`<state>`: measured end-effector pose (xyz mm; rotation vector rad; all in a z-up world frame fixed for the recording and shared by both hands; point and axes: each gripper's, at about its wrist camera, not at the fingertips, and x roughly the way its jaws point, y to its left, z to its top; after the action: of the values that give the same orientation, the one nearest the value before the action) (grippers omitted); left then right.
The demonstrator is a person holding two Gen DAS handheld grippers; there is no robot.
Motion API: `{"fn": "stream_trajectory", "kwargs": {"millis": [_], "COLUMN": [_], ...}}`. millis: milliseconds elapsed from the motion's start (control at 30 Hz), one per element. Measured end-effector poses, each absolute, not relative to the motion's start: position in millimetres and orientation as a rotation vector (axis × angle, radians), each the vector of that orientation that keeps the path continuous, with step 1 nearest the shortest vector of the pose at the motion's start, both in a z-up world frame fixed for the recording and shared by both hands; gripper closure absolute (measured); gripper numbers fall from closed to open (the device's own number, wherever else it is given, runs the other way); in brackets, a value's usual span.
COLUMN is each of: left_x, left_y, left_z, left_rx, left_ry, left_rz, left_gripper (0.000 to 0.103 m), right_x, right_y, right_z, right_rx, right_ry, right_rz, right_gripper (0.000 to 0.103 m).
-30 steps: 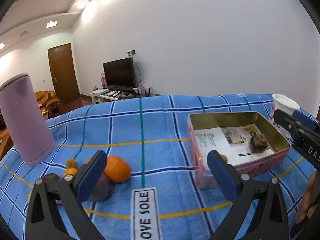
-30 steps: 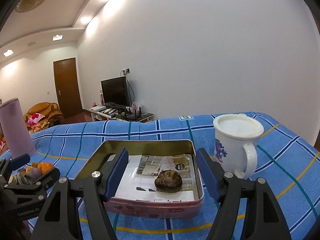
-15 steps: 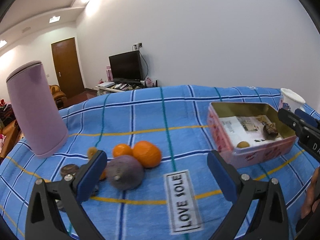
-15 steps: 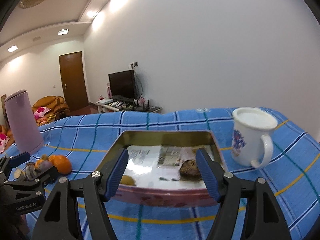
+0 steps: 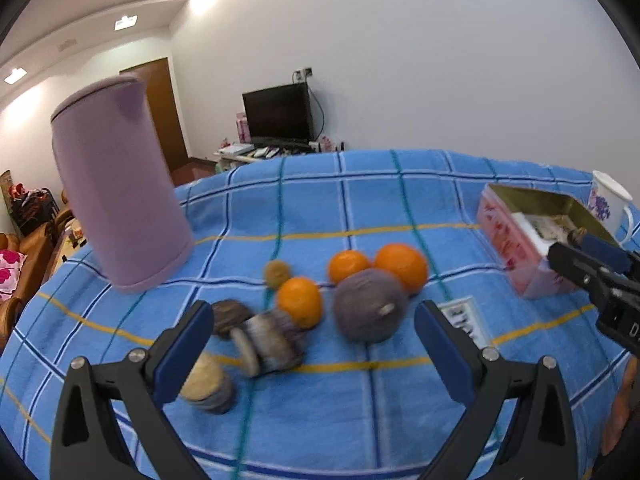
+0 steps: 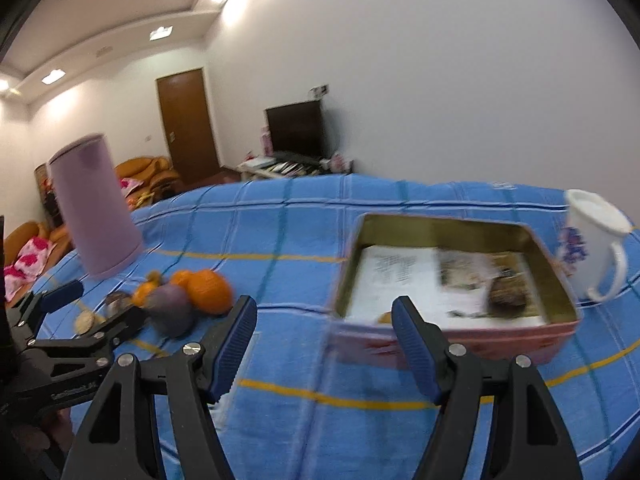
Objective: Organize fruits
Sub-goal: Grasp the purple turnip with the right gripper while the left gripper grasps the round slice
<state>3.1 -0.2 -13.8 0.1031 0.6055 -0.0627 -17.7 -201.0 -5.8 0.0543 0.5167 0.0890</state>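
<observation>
Nearest first: left gripper (image 5: 312, 320), jaws spread wide, nothing between the pads. Hangs low over the counter (image 5: 360, 420), aimed into the loose fruit pile.

Just beyond the left jaws, slightly right of their midline: purple-grey fruit (image 5: 370, 306), roundish, stem nub turned toward the camera, so no long axis to line up on. Touching it or nearly so: near orange (image 5: 300, 302) on its left, two more oranges (image 5: 348, 266) (image 5: 401, 266) close behind. Left of those, blurred: small greenish-brown fruit (image 5: 277, 274), dark brown piece (image 5: 230, 318), a striped lump (image 5: 272, 344); identity of the last not readable.

Right gripper (image 6: 324, 308): jaws about half spread, empty. Points at the bare cloth between the pile and the tin (image 6: 448, 232), near corner of the tin right behind the right-hand pad. Inside the tin, on printed paper: one brown fruit (image 6: 508, 298) far right, one small yellow one (image 6: 386, 317) at the near wall.

Judgement: pick phase, pile mostly unsorted. Left hand clearly nearer the pile, right hand nearer the tin. Pile lies well to the left of the tin, so a carry to the right across open cloth. Crowding around the purple-grey fruit likely to nudge the oranges.

Farther back: purple cylinder (image 5: 116, 200) upright beyond the pile; mug (image 6: 592, 240) just beside the tin's far right corner.
</observation>
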Motion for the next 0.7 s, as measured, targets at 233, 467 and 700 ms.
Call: {"fn": "stream_trajectory", "kwargs": {"millis": [233,467,700], "left_x": [0.1,7.7,21.3], "left_y": [49.3,75.7,84.5], "left_z": [-23.0,-35.2,-47.8], "left_rx": [0.042,-0.015,-0.074], "left_ry": [0.686,0.769,0.852], "left_rz": [-0.032,-0.024,-0.043], "left_gripper": [0.001,0.001,0.013], "right_x": [-2.8,13.3,44.3], "right_y": [-147.0,-106.6,-86.5], "right_z": [-20.5,-29.7,-42.5], "right_rx": [0.066,0.052,0.091], "right_ry": [0.638,0.703,0.798], "right_rz": [0.218,0.281,0.276], "right_gripper": [0.032,0.032,0.032]}}
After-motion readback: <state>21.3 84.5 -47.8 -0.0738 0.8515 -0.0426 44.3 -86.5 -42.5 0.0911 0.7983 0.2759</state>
